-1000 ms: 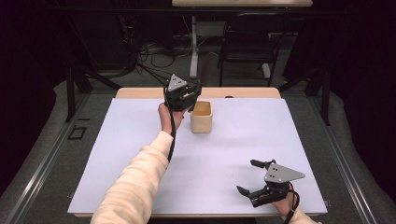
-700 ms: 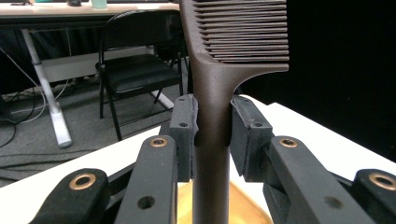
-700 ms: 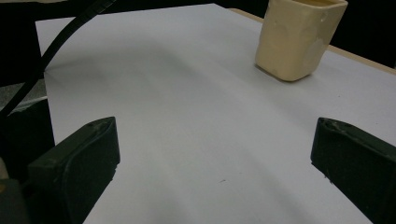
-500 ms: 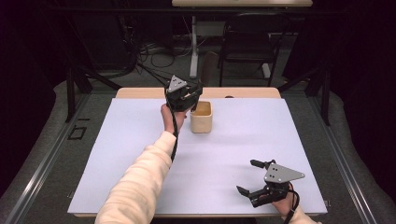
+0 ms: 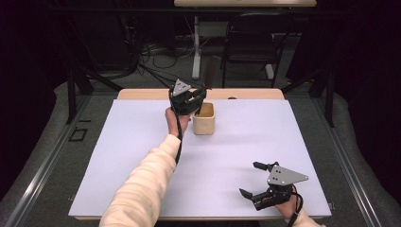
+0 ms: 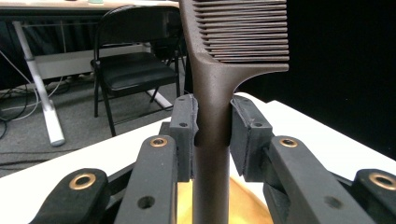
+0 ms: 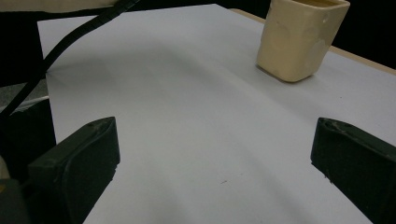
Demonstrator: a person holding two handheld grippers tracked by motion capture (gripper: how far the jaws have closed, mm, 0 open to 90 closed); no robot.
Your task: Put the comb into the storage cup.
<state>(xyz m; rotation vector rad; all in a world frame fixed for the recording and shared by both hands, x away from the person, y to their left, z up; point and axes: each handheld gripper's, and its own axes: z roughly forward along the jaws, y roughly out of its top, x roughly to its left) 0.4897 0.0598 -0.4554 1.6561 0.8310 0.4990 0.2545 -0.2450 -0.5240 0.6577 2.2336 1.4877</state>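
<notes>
A: Comb: dark brown plastic, matt, fine-grained. Cup: cream, smooth, faint sheen.

B: Left gripper pads: black, matt, rubbery-looking. Table cover: white, paper-like, matt; edge looks wooden.

We look for words, numbers, brands and signs, and we find none that we can read.
</notes>
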